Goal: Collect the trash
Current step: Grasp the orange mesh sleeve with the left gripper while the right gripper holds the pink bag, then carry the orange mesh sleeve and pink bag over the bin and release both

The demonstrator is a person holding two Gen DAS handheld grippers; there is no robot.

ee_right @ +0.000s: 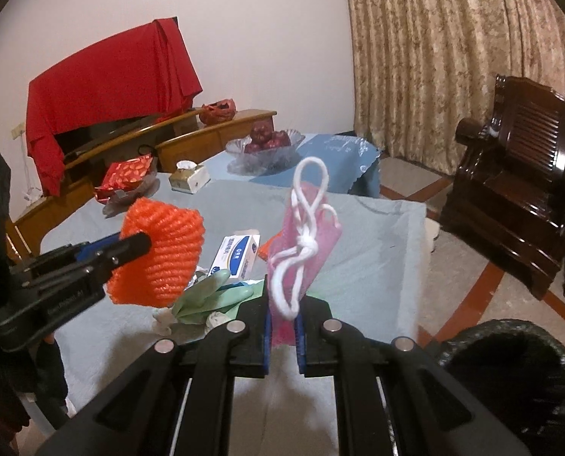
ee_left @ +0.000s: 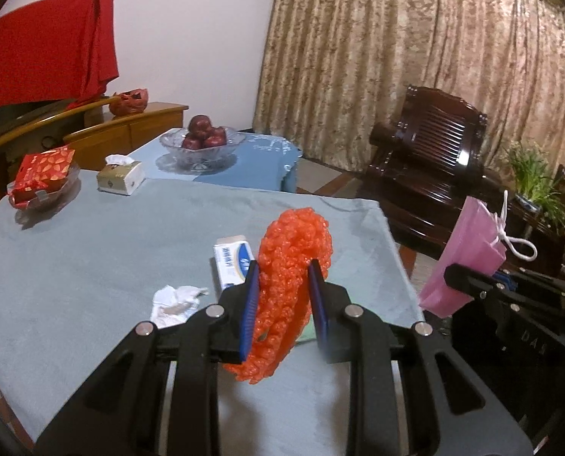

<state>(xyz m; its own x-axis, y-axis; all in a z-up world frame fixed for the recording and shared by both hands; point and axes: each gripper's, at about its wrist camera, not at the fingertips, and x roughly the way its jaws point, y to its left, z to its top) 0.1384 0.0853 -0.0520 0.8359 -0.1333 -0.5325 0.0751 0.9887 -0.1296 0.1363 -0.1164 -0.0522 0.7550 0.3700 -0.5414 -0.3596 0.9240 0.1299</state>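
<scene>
My left gripper [ee_left: 284,296] is shut on an orange foam fruit net [ee_left: 286,266], held up above the grey-blue tablecloth [ee_left: 92,266]; the same net [ee_right: 160,254] shows at the left of the right wrist view. My right gripper [ee_right: 284,326] is shut on a pink face mask [ee_right: 305,243] with knotted white ear loops, also lifted off the table; the mask [ee_left: 461,258] hangs at the right in the left wrist view. On the cloth lie a white-and-blue small box [ee_left: 233,262], crumpled white tissue [ee_left: 172,300] and a green rubber glove [ee_right: 206,296].
A black-lined trash bin [ee_right: 510,376] stands on the floor at lower right. Further back on the table are a tissue box [ee_left: 121,176], a dish with a red packet [ee_left: 43,178] and a glass bowl of apples [ee_left: 202,144]. A dark wooden armchair [ee_left: 426,174] stands right.
</scene>
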